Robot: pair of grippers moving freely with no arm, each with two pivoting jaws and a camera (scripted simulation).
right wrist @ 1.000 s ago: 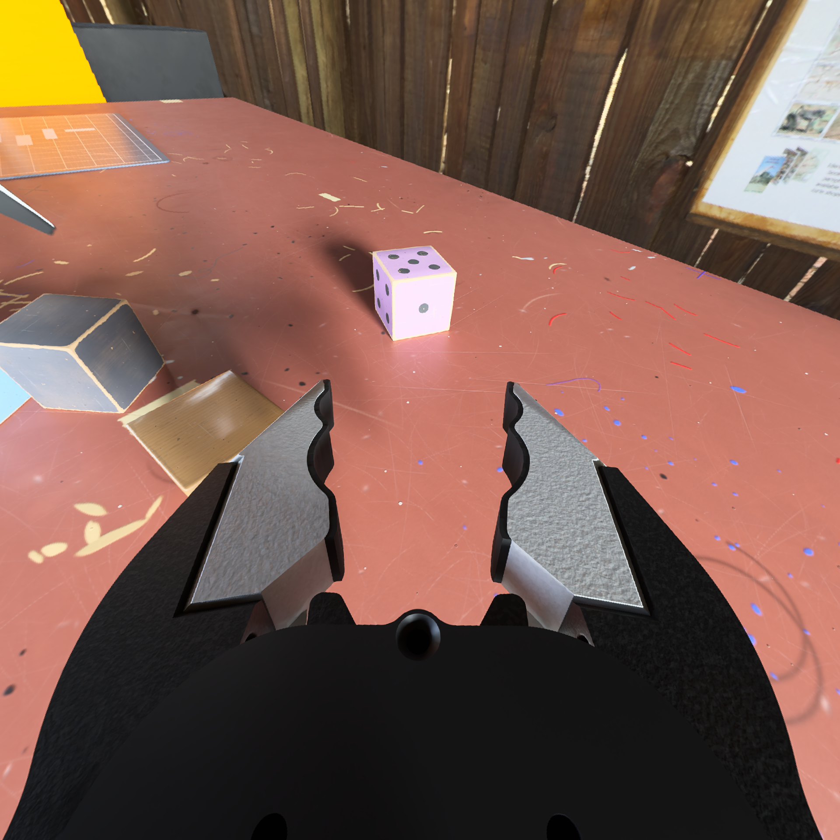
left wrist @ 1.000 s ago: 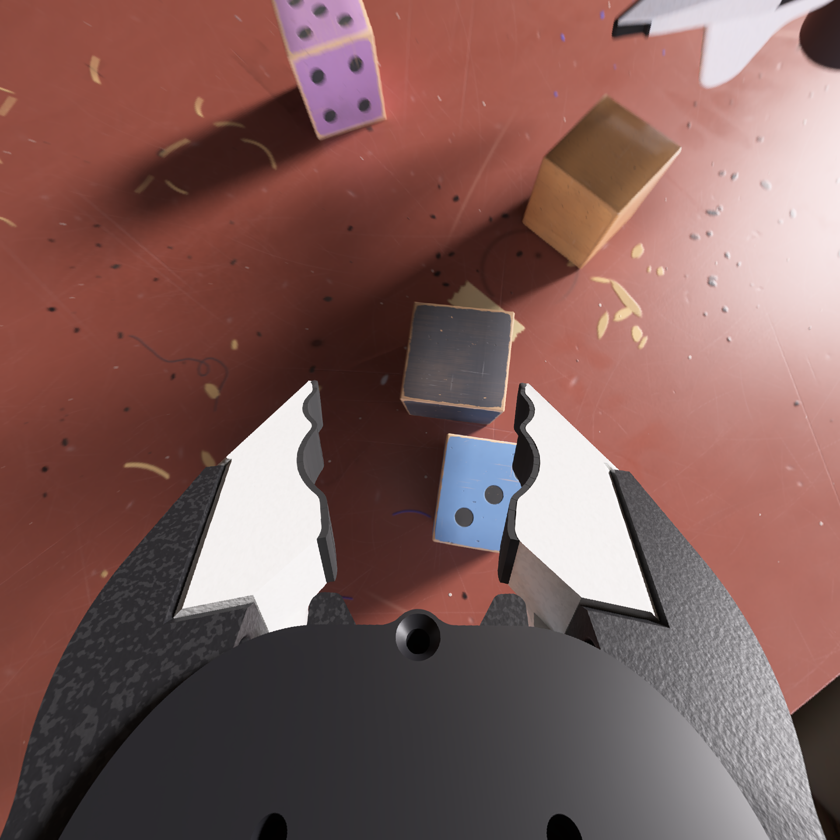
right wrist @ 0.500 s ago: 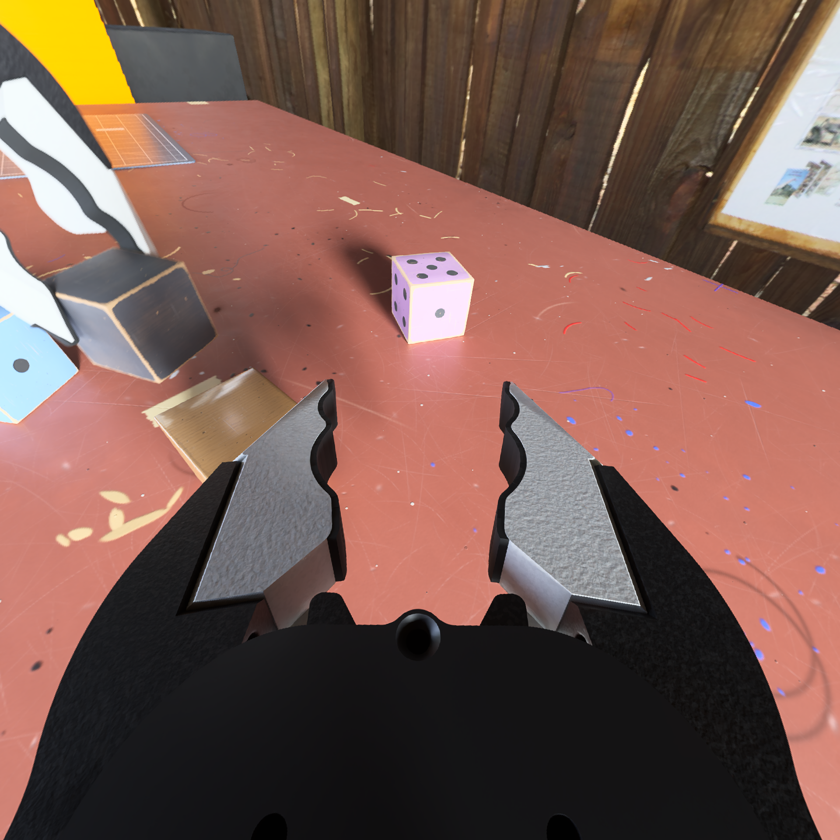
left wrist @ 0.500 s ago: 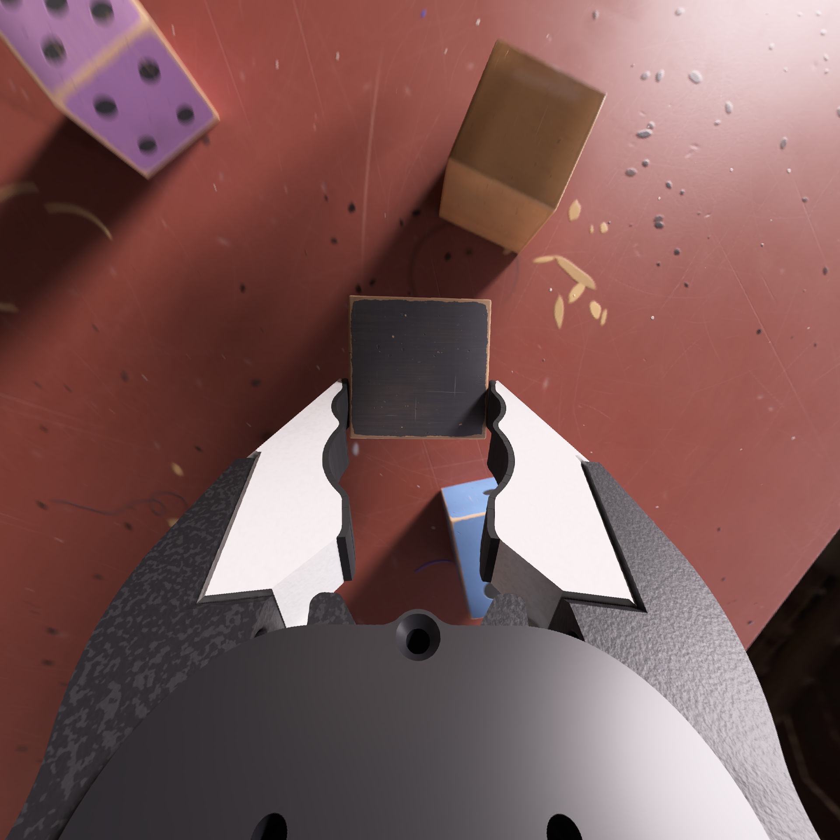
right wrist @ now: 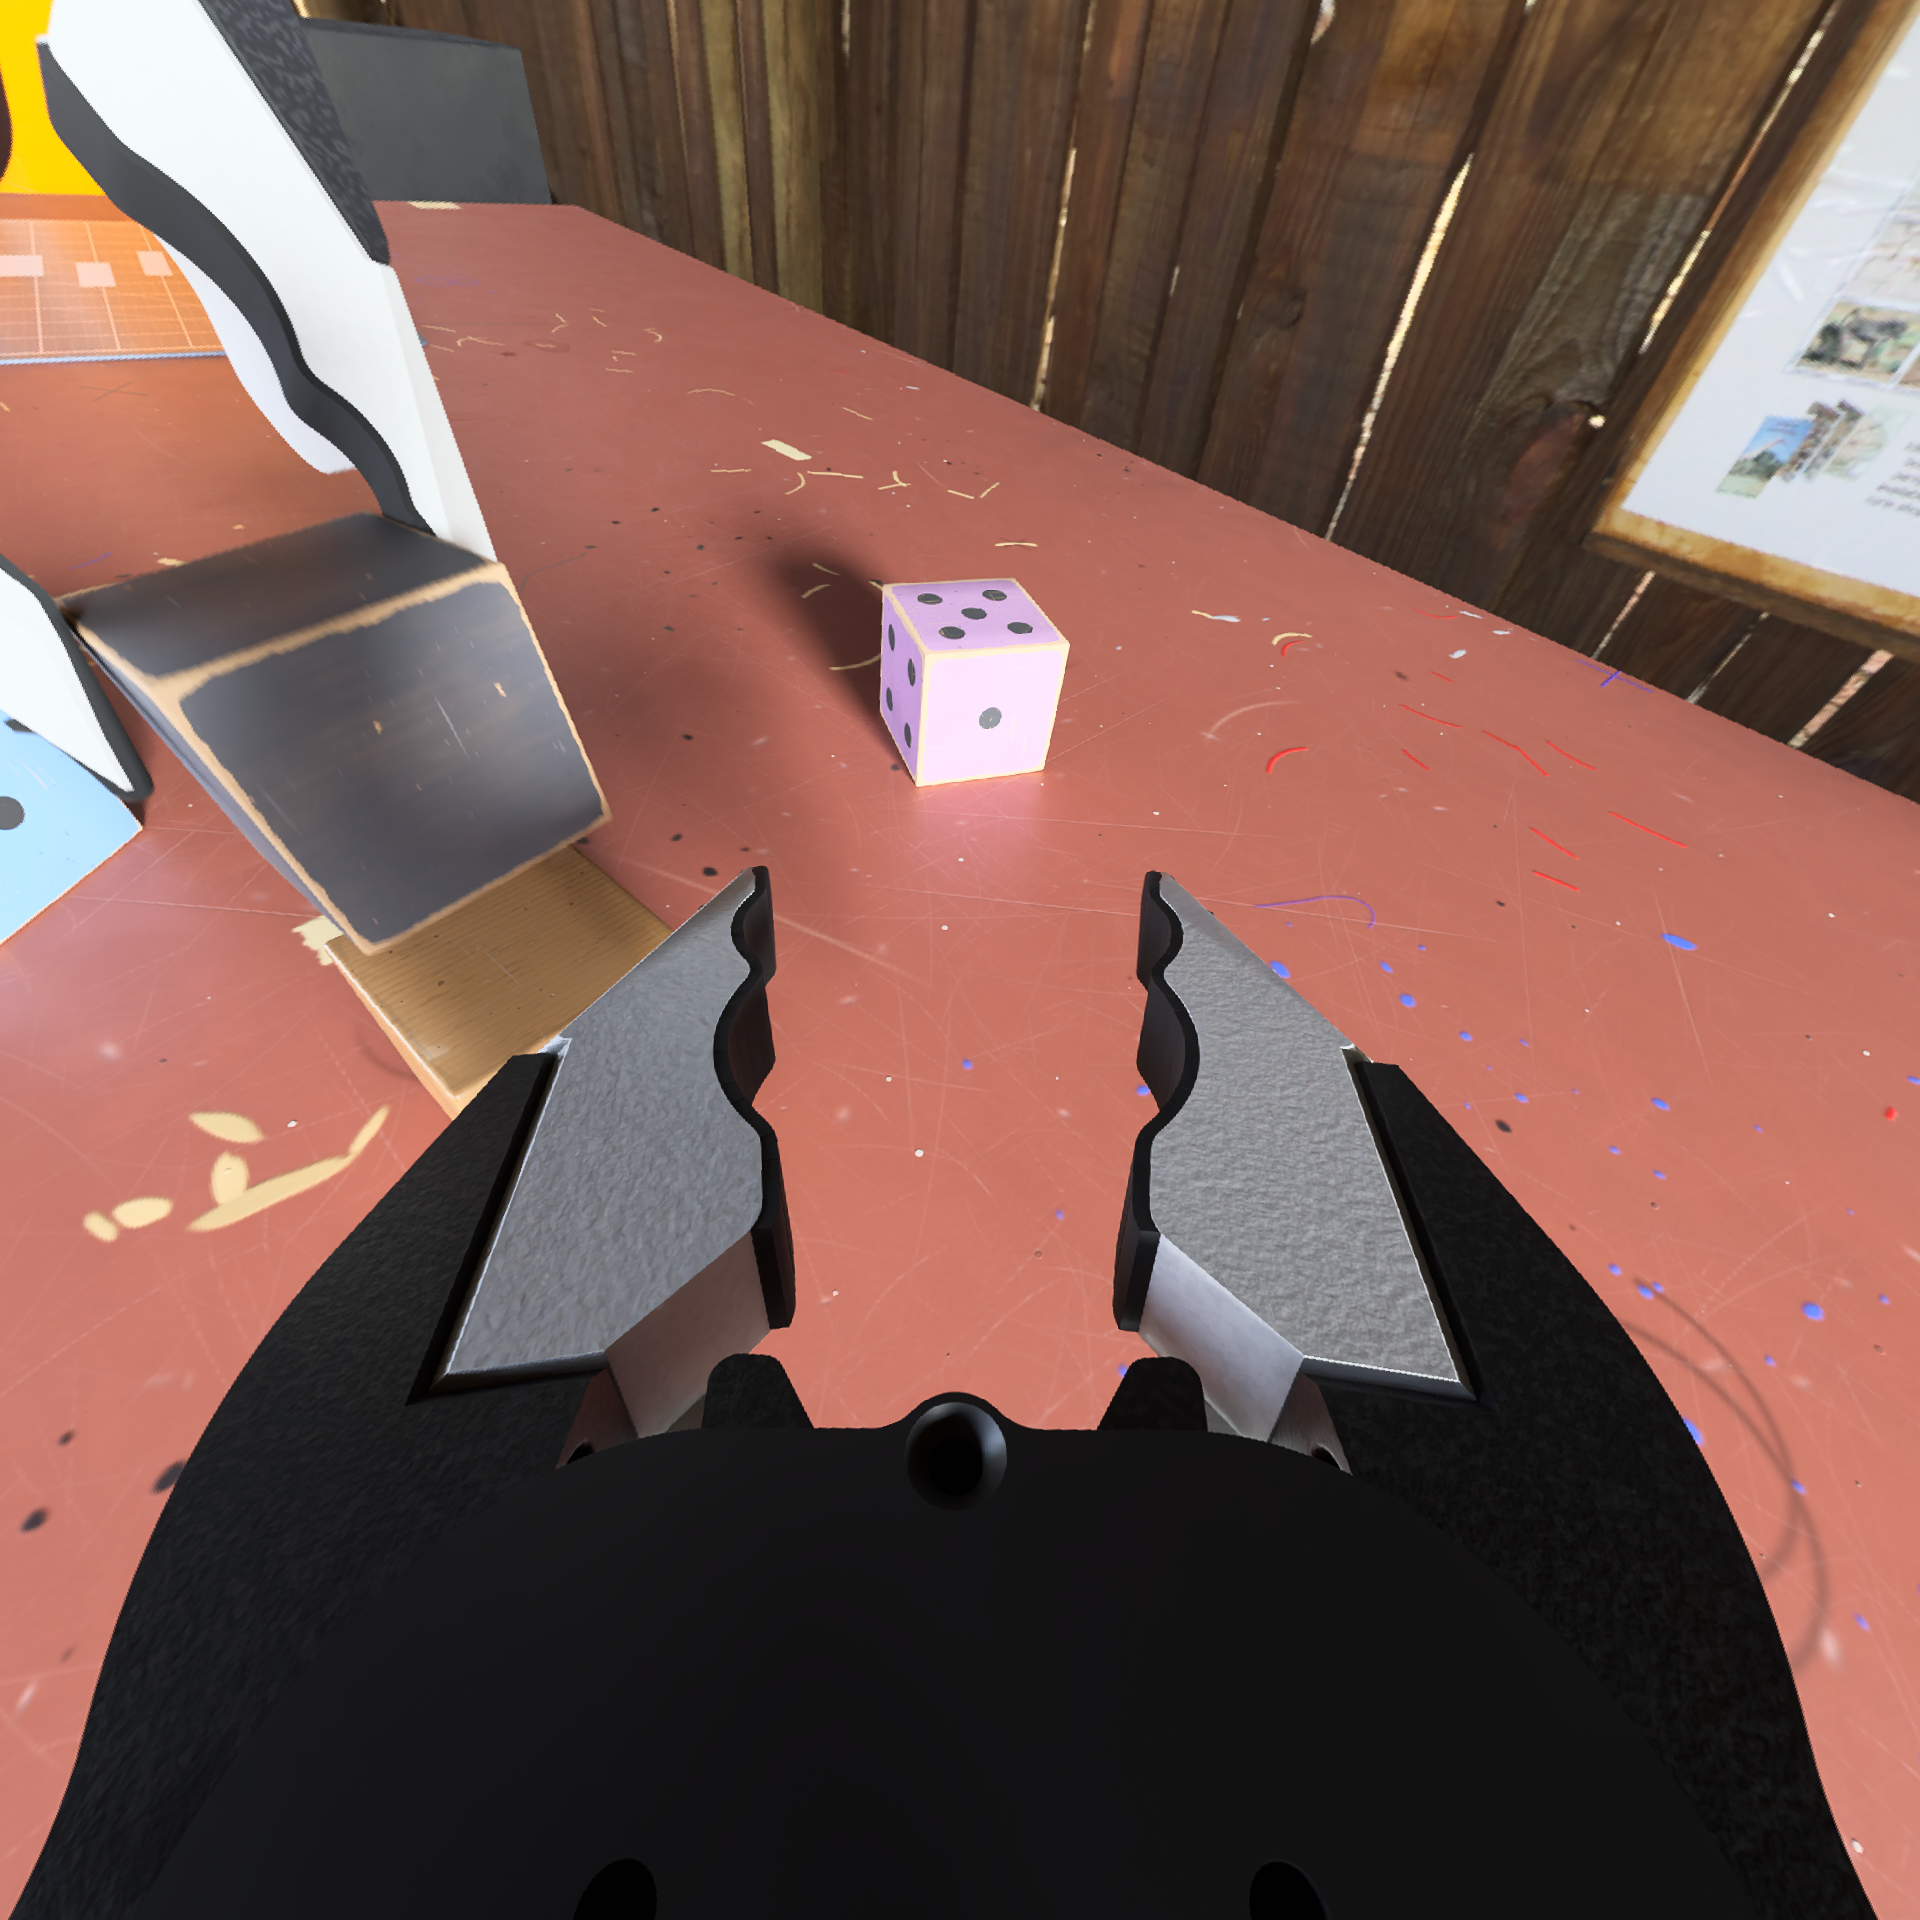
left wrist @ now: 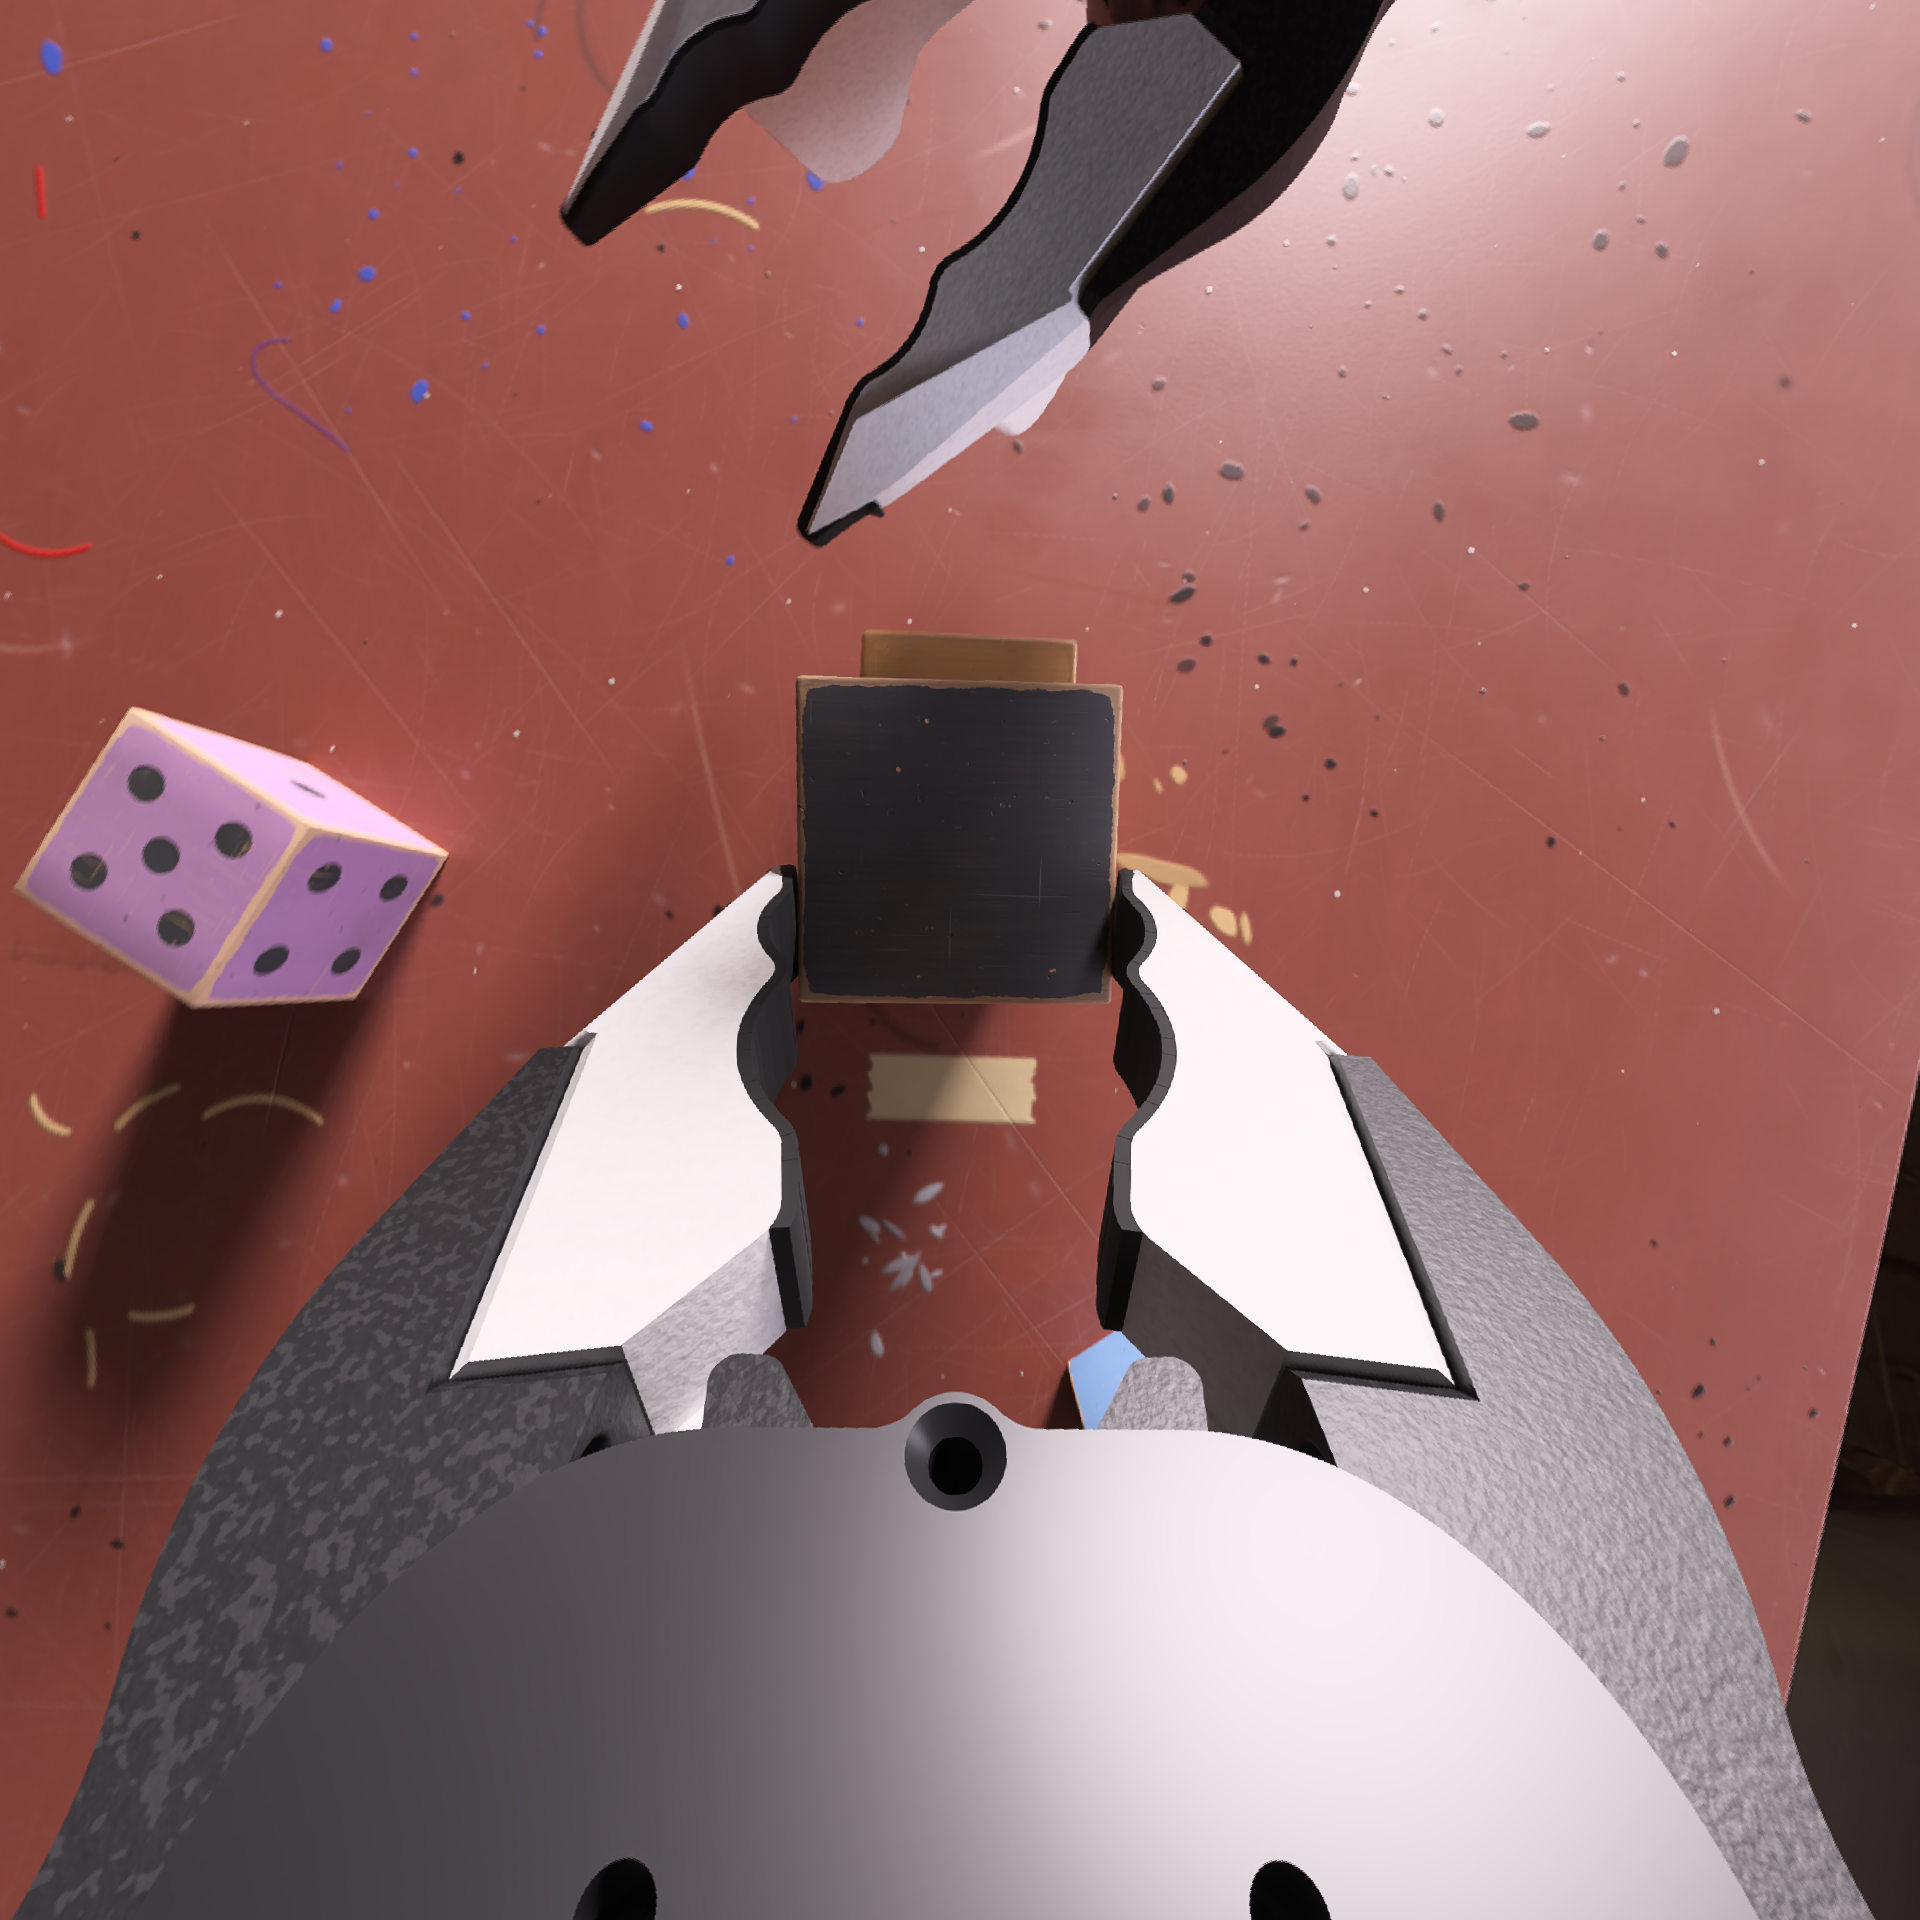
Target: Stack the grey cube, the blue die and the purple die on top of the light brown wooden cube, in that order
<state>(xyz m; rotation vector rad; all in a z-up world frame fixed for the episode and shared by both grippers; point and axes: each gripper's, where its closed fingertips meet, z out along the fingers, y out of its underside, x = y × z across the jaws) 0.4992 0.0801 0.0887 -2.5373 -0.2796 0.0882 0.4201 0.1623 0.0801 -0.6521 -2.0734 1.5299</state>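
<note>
My left gripper (left wrist: 956, 904) is shut on the grey cube (left wrist: 956, 842) and holds it directly over the light brown wooden cube (left wrist: 966, 660), of which only the far edge shows. In the right wrist view the grey cube (right wrist: 343, 717) sits low over the wooden cube (right wrist: 499, 977); I cannot tell whether they touch. The blue die (left wrist: 1107, 1361) shows as a sliver behind my left fingers and at the left edge of the right wrist view (right wrist: 52, 831). The purple die (left wrist: 229, 862) (right wrist: 971, 681) rests on the table, apart. My right gripper (right wrist: 956, 883) is open and empty, pointing at the purple die.
The red-brown table (right wrist: 1247, 831) is speckled with paint flecks and wood shavings. A wooden plank wall (right wrist: 1143, 208) runs along its far edge, with a framed board (right wrist: 1787, 343) at the right. My right gripper (left wrist: 696, 379) hovers beyond the held cube. A tan scrap (left wrist: 951, 1089) lies on the table.
My left gripper closed on the grey cube, lifted it and carried it over the wooden cube. The blue die stayed behind. My right gripper crept nearer the purple die, still open.
</note>
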